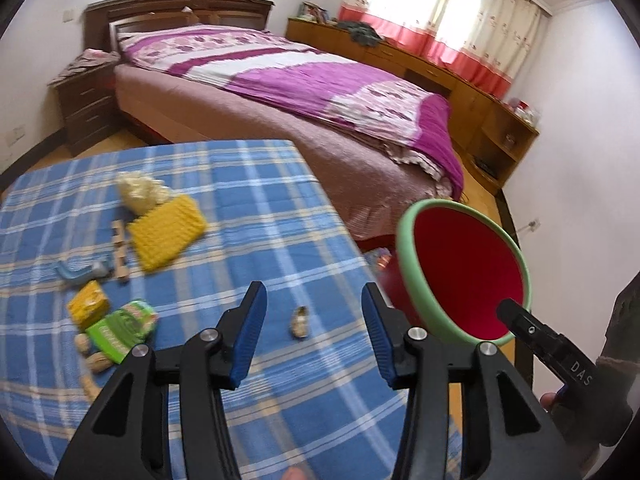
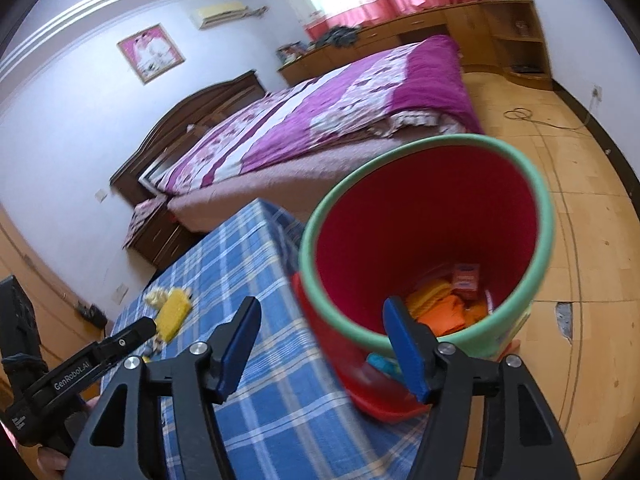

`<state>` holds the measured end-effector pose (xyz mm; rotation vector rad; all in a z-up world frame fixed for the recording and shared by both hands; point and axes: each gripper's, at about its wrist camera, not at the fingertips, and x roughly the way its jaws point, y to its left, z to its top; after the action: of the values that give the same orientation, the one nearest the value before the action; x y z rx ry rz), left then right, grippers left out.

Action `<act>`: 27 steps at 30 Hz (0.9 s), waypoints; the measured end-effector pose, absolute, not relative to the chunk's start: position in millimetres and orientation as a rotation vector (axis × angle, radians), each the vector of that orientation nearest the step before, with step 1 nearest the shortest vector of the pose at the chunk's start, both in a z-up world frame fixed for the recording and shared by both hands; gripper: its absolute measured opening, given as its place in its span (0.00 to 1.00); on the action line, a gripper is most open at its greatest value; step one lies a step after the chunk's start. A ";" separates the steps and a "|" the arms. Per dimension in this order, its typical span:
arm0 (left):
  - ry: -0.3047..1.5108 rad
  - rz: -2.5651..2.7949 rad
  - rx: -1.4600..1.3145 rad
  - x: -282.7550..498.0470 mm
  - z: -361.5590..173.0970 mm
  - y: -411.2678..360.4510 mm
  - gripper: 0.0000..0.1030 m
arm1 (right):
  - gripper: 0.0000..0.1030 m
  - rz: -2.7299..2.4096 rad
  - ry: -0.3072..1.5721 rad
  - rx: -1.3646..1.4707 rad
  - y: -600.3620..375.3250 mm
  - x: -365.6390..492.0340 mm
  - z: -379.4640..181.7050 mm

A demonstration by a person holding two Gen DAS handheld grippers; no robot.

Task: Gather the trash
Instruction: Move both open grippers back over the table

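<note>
A red bin with a green rim (image 1: 460, 272) stands off the right edge of a table with a blue plaid cloth (image 1: 240, 200). In the right wrist view the bin (image 2: 424, 248) holds orange and red wrappers (image 2: 452, 296). My left gripper (image 1: 314, 338) is open and empty above the cloth, with a small peanut shell (image 1: 299, 322) between its fingers. My right gripper (image 2: 324, 350) is open at the bin's near rim; one finger (image 2: 404, 348) overlaps the inside, the other is outside. On the table's left lie a yellow sponge (image 1: 166, 232), a crumpled yellowish bag (image 1: 140, 190), a yellow packet (image 1: 88, 306) and a green packet (image 1: 120, 326).
A bed with a purple quilt (image 1: 300, 80) stands behind the table. A dark nightstand (image 1: 84, 100) is at the left, wooden cabinets (image 1: 460, 76) run under the window. A blue tool (image 1: 76, 274), wooden blocks (image 1: 120, 252) and peanuts (image 1: 94, 360) also lie on the table.
</note>
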<state>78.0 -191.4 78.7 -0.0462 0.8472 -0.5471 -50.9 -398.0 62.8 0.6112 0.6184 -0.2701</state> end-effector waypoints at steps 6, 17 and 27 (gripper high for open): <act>0.843 -0.514 -0.056 75.9 80.2 -162.9 0.48 | 0.65 -0.213 0.634 0.567 -368.1 -34.2 69.9; 0.837 -0.411 -0.112 75.7 80.1 -108.2 0.48 | 0.65 -0.140 0.672 0.513 -325.6 -15.2 75.4; 0.821 -0.300 -0.154 81.3 72.9 -53.0 0.48 | 0.71 -0.085 0.707 0.473 -287.4 6.8 77.0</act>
<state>81.3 -53.0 72.9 -0.1536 0.8212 -0.2996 6.8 -287.4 77.0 0.4732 0.7066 -0.0853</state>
